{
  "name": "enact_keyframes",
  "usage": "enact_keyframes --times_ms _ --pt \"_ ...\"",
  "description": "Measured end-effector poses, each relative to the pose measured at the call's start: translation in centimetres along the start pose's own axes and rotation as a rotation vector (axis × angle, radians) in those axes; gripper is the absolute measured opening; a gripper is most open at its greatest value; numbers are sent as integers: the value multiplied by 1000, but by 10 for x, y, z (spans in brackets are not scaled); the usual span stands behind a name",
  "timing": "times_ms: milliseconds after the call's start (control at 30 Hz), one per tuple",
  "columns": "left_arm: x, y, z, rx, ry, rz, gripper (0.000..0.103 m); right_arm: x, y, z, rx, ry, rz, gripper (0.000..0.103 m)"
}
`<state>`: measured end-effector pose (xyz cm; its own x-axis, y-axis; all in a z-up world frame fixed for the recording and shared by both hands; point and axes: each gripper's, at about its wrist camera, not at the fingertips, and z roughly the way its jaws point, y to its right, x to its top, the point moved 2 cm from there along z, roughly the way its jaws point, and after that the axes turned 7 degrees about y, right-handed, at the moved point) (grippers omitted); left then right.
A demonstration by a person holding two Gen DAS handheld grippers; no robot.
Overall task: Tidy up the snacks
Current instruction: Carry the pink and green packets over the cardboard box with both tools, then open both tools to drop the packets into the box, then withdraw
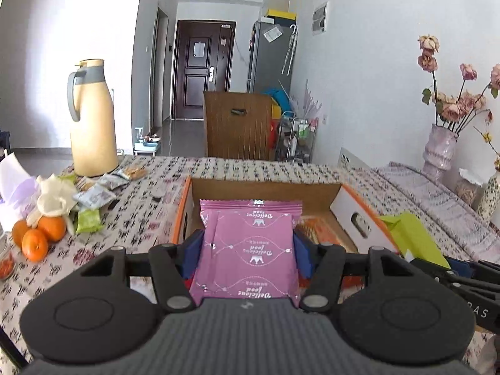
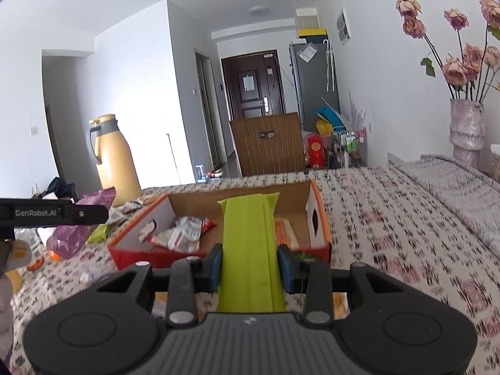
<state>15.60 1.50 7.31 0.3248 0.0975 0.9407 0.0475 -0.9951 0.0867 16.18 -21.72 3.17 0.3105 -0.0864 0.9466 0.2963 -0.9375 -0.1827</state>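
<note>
The left gripper [image 1: 248, 247] points forward and a little downward over the near edge of the cardboard box [image 1: 265, 187]. Its blue fingers [image 1: 192, 251] are clenched on the sides of a pink snack packet [image 1: 250, 250], which stands out ahead of them above the box opening. The packet's near end is cut off behind the gripper body.

The right gripper [image 2: 250, 262] is tilted much the same way, just beside the left one, and aimed at the same box [image 2: 237, 198]. Its fingers [image 2: 214, 264] grasp a green packet [image 2: 250, 243] by its long edges; the far end of the packet reaches over the box interior, and the near end disappears under the gripper body. In the left wrist view only the tip of this green packet [image 1: 412, 234] and part of the right gripper's arm show at the right edge.

Inside the box lie a few loose wrapped snacks [image 2: 182, 234], red and white, partly hidden behind the green packet; an orange pack beside them is hard to make out.

The box sits on the patterned surface [image 1: 131, 234]. At its left are a yellow jug [image 1: 92, 122], a heap of small snack packets [image 1: 93, 200] and three oranges [image 1: 37, 236]; the heap is blurred and its wrappers cannot be read. A vase with dried roses [image 2: 465, 125] stands at the far right, cut off by the edge of the picture.
</note>
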Motion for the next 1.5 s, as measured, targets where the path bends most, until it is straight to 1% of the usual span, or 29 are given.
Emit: enact_keyframes --times_ms 200,367,567,733,900,1067,1200,1300,1333,1367,1400,1433,1467,1500 --pt "21 5 26 -9 24 -16 60 24 -4 37 -1 19 -7 36" --pt "34 10 53 -4 33 -23 60 40 -8 72 -4 16 -19 36" --pt "43 2 89 53 33 -96 60 47 -13 119 -20 -12 -22 36" --pt "39 -11 117 98 16 -119 60 38 -10 152 -41 -53 -18 36" --pt "23 -24 142 111 -40 -144 60 22 -2 172 -52 -101 -20 36" --pt "8 -27 157 110 -93 -134 60 12 2 177 -48 -134 -30 36" --pt "3 -25 159 103 -103 -125 61 7 3 180 -50 -158 -32 37" --pt "2 -26 158 108 -106 -127 62 8 4 178 -54 -155 -33 37" --pt "2 -27 158 114 -103 -129 64 8 5 177 -54 -152 -33 42" --pt "3 -27 156 116 -98 -130 73 8 6 176 -55 -148 -29 56" --pt "4 -27 154 120 -87 -129 83 9 7 174 -61 -141 -25 65" --pt "5 -26 152 125 -77 -127 87 10 8 174 -67 -134 -25 77" --pt "6 -26 150 130 -66 -124 98 11 8 172 -69 -128 -26 82" --pt "7 -25 147 133 -56 -122 103 11 9 171 -69 -125 -21 83"
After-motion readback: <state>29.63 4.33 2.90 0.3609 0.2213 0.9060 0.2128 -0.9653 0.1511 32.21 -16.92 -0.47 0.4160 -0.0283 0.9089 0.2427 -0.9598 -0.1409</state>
